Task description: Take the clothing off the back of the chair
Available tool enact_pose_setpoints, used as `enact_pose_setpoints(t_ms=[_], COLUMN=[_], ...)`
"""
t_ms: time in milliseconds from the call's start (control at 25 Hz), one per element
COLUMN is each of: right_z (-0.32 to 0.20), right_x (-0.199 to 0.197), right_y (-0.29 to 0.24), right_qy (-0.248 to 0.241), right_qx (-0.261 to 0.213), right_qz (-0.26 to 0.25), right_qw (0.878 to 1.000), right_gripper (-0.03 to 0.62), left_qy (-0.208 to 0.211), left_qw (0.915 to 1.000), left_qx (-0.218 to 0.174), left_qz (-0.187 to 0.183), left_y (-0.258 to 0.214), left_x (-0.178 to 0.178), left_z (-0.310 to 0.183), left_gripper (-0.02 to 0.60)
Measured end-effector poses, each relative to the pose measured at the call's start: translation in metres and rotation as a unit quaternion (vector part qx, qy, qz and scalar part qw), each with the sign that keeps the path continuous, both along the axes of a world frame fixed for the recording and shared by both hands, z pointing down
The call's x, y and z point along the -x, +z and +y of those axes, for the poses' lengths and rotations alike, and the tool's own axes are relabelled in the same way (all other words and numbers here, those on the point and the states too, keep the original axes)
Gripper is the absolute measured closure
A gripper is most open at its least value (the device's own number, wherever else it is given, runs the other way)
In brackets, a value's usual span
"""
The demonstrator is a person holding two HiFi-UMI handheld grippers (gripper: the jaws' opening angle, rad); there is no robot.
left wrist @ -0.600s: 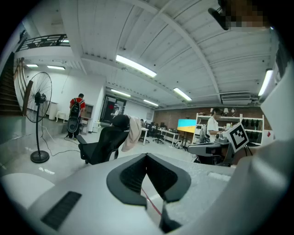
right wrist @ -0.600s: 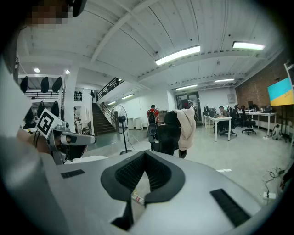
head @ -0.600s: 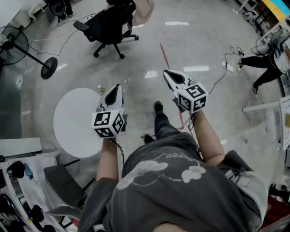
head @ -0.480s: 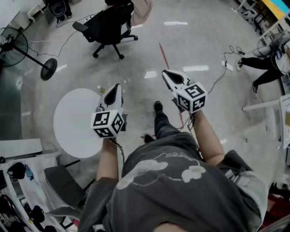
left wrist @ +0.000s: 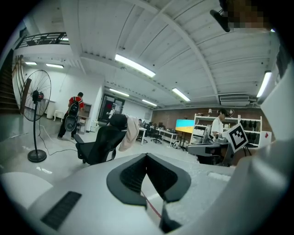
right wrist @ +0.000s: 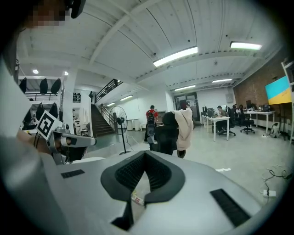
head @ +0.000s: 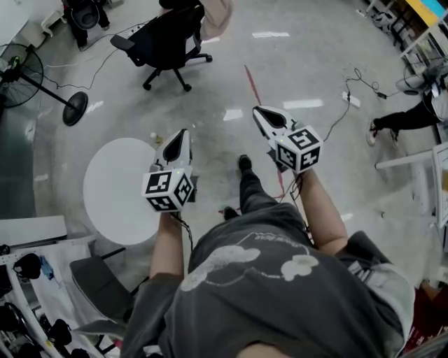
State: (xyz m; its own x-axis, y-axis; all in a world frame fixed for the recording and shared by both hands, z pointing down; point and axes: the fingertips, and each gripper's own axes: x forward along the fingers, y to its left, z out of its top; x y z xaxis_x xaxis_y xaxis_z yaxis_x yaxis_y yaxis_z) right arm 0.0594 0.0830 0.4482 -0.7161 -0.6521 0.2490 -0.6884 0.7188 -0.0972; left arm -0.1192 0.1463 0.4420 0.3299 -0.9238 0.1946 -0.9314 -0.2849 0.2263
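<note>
A black office chair (head: 166, 40) stands far ahead on the floor, with a beige garment (head: 218, 15) hung over its back. The left gripper view shows the chair (left wrist: 102, 145) and garment (left wrist: 130, 132) well beyond the jaws. So does the right gripper view, with chair (right wrist: 165, 136) and garment (right wrist: 185, 128). My left gripper (head: 183, 133) and right gripper (head: 257, 110) are held side by side at waist height, aimed toward the chair and far short of it. Both are shut with nothing between the jaws (left wrist: 147, 156) (right wrist: 145, 153).
A round white table (head: 115, 185) stands at the left and a pedestal fan (head: 31, 70) beyond it. A red line (head: 253, 84) runs along the floor. Cables and a power strip (head: 352, 100) lie at the right, near a person's legs (head: 402, 119). Another person with a backpack (left wrist: 73, 117) stands behind the chair.
Both grippers keep their places in front of me. The person's legs at the right edge have shifted farther right and down.
</note>
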Motion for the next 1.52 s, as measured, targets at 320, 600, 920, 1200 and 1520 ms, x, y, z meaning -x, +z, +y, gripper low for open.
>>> enact_pose_setpoints(t_ms=[320,600,920,1200,1520], right_z=[-0.034,-0.102,-0.214,-0.315,-0.397], right_x=[-0.002,0.008,0.014,0.006,0.006], right_y=[-0.001,0.008,0.014,-0.01,-0.02], right_qy=[0.02,0.011,-0.002,0.014,-0.005], right_qx=[0.002,0.014,0.031,0.006,0.007], right_qz=[-0.028,-0.029,-0.031,-0.063,-0.074], right_qw=[0.999,0.999,0.999,0.998,0.997], right_gripper=[0.602,0.602,0.602,0.6,0.584], left_qy=[-0.005,-0.014,-0.029,-0.061,-0.094], left_qw=[0.9999,0.9997,0.9988,0.9974,0.9945], left_qx=[0.011,0.019,0.036,0.026,0.001], left_qz=[-0.001,-0.002,-0.016,-0.031,-0.046], left_y=[0.01,0.018,0.025,0.009,-0.015], left_x=[0.006,0.016,0.02,0.026,0.022], left_z=[-0.028,-0.095,-0.2,-0.279,-0.346], left_gripper=[0.581,0.581,0.581,0.581,0.581])
